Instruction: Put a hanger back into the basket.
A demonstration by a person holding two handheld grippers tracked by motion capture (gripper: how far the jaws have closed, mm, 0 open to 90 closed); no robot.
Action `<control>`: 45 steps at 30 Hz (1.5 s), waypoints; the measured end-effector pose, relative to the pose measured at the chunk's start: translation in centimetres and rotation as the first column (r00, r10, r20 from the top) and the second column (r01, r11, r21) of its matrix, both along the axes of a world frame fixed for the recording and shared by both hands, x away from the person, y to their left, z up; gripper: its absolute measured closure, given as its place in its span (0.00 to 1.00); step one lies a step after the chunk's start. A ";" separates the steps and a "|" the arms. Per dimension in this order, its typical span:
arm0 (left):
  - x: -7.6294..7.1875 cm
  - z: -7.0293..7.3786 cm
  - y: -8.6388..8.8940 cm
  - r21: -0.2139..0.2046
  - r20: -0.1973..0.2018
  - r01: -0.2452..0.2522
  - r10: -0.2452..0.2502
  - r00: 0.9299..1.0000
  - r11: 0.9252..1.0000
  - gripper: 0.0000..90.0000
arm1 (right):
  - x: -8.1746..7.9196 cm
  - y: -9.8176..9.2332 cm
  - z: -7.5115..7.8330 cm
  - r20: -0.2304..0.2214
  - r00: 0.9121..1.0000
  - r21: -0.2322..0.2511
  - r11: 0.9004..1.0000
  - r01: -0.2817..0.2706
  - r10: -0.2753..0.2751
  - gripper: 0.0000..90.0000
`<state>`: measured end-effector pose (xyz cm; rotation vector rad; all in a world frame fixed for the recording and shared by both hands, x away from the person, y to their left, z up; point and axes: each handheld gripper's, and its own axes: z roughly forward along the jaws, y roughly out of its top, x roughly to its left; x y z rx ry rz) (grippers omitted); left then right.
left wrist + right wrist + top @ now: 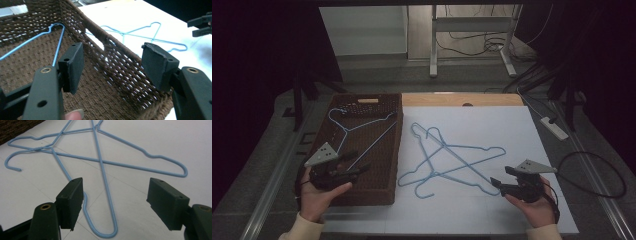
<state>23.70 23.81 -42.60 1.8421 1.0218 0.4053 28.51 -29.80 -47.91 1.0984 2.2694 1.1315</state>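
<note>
The left claw [354, 167] hangs released over the brown basket [394, 150] holding one blue hanger [357, 127], while the right claw [502, 180], also released, hovers beside two crossed hangers [452, 162] on the counter [492, 125].

One light blue wire hanger in the basket [362, 131] lies flat on the woven floor of the brown wicker basket [362, 199] at the left of the bench, its hook toward the far left corner and its long bar running diagonally toward the basket's right wall. Two more crossed blue wire hangers [452, 162] lie flat on the white sheet [492, 125] to the right of the basket, overlapping so their bars form an X. One hook points far, near the basket's right wall; the other curls at the near side. A rounded shoulder end reaches toward the near right.
</note>
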 end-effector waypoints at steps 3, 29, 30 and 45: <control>-0.3 -0.4 -0.2 -0.002 0.001 0.013 -0.013 1.000 1.000 0.39 | -0.1 -0.1 0.1 0.008 1.000 0.001 1.000 -0.003 0.003 0.33; -0.5 -1.6 -1.9 0.011 -0.015 0.067 -0.067 0.998 0.998 0.39 | -0.2 0.4 0.2 0.023 0.999 -0.016 1.000 -0.025 0.026 0.34; -0.5 -1.6 -1.9 0.011 -0.017 0.071 -0.071 0.997 0.997 0.39 | -0.2 0.5 0.2 0.021 0.999 -0.021 0.999 -0.029 0.029 0.34; -0.5 -1.8 -2.0 0.005 -0.016 0.077 -0.077 0.997 0.997 0.39 | -0.2 1.2 0.2 0.023 0.999 -0.045 0.998 -0.042 0.043 0.35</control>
